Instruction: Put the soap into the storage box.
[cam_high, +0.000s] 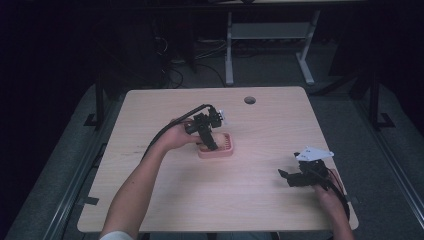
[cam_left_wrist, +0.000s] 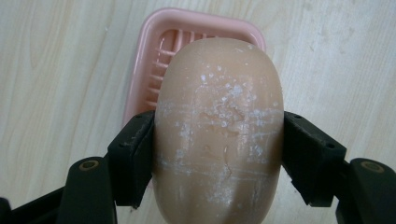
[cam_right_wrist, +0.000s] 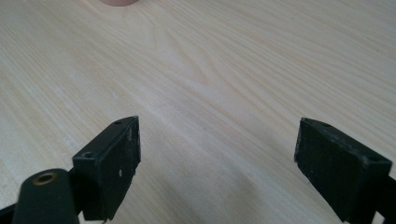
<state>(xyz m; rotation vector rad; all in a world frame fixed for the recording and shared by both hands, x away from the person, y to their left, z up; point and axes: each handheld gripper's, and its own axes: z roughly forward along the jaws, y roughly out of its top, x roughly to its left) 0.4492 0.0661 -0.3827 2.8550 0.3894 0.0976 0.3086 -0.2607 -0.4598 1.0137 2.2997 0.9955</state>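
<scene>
Near the table's (cam_high: 165, 210) front right edge, the right gripper (cam_high: 287, 176) rests with jaws wide, holding nothing. Farther in, mid-table, the left gripper (cam_high: 212, 145) clamps a tan soap (cam_left_wrist: 219, 126) just above the pink dish (cam_left_wrist: 149, 60).

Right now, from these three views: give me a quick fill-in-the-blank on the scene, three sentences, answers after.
1. The left gripper is shut on a tan bar of ____.
2. Below the bar lies a ribbed soap dish whose colour is ____.
3. The right gripper hovers over the wooden table with its jaws ____ and nothing between them.

Missing words: soap; pink; open
</scene>
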